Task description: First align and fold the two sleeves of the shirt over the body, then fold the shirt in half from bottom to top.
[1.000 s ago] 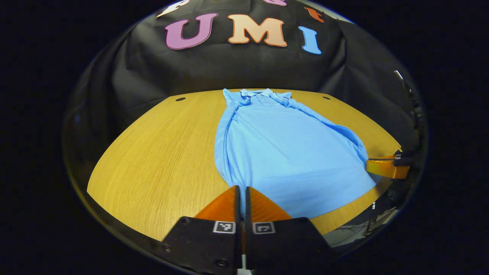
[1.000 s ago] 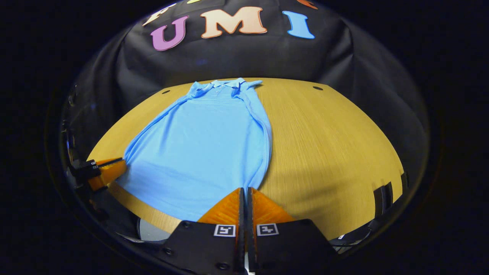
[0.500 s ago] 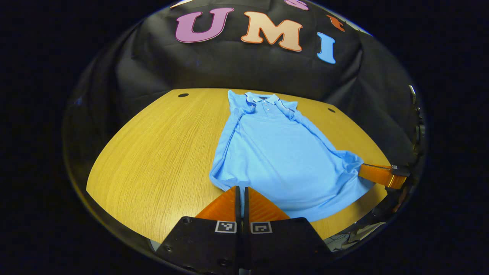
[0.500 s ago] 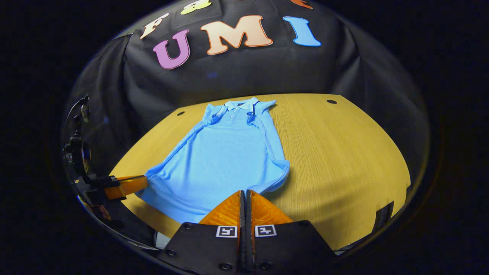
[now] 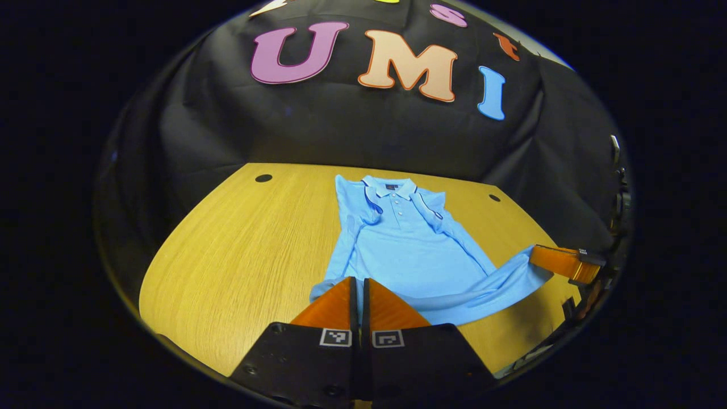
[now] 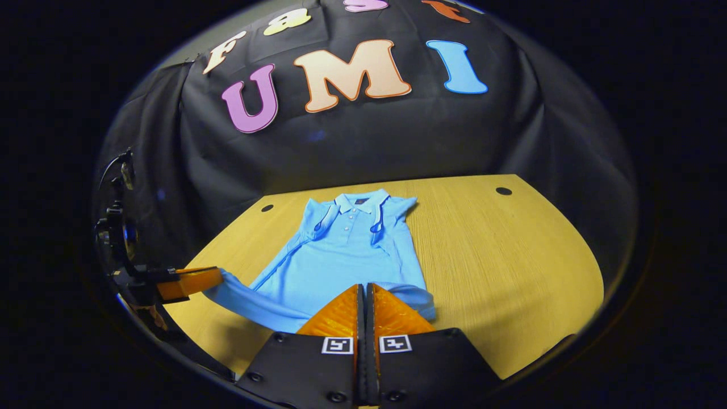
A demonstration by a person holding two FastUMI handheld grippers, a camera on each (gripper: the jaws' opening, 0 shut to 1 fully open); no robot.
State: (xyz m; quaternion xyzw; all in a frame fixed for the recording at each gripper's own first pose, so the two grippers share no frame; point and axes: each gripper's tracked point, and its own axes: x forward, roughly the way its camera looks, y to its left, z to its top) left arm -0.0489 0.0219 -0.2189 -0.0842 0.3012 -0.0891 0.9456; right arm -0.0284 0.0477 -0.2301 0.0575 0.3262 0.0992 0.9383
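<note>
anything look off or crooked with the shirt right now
Nothing damaged or spilled. The shirt lies straight on the table, sleeves folded in; its hem is lifted, pinched by the left gripper and right gripper.

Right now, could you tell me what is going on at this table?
A person is folding a light blue polo shirt on a wooden table with two handheld grippers. The sleeves already lie folded over the body. The left gripper and the right gripper are each shut on a bottom corner of the shirt, with the hem lifted off the table toward the collar. The bottom-to-top fold is under way, not finished.
</note>
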